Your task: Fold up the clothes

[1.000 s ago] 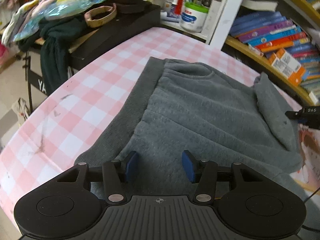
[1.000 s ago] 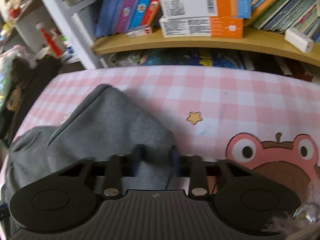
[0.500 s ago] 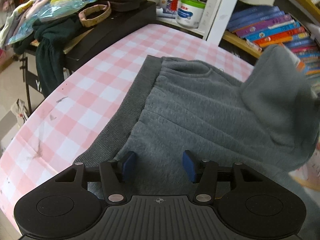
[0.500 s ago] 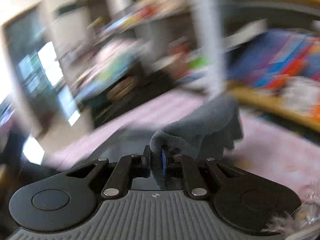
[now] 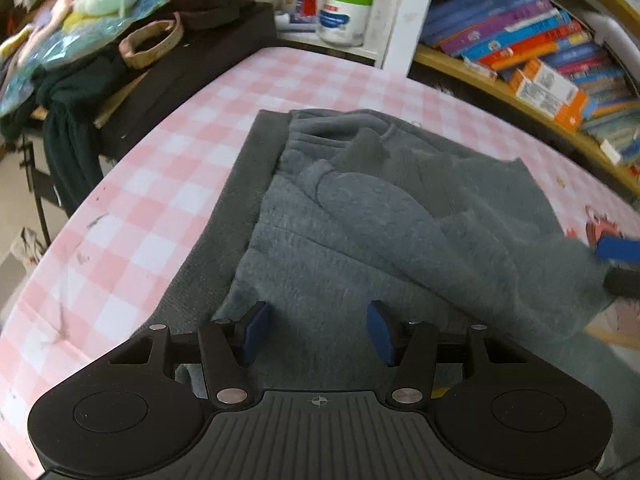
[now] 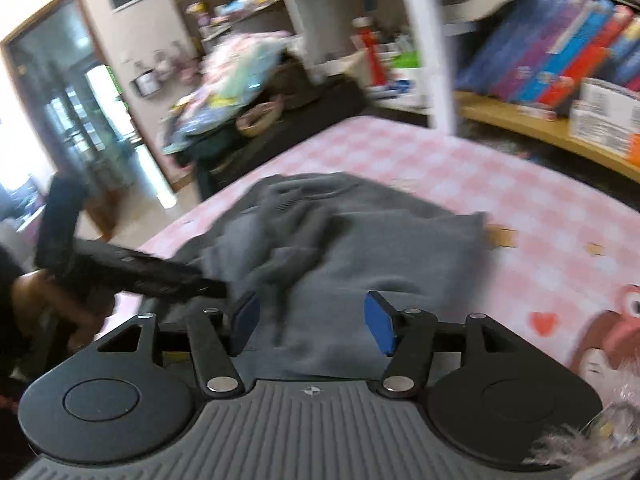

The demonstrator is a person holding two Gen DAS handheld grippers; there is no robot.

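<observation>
Lying beneath both opening tools (image 5: 316, 330), grey sweatshirt (image 5: 380, 216), unpinched

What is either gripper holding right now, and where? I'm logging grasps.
Nothing: the left gripper and right gripper are opening, pads clear of the grey sweater.

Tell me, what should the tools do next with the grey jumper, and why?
Probably the left tool should grip the fuzzy grey fleece jumper's near edge and fold it over: the sleeve already lies across the body, and the right tool's jaws are opening, pinching nothing.
</observation>
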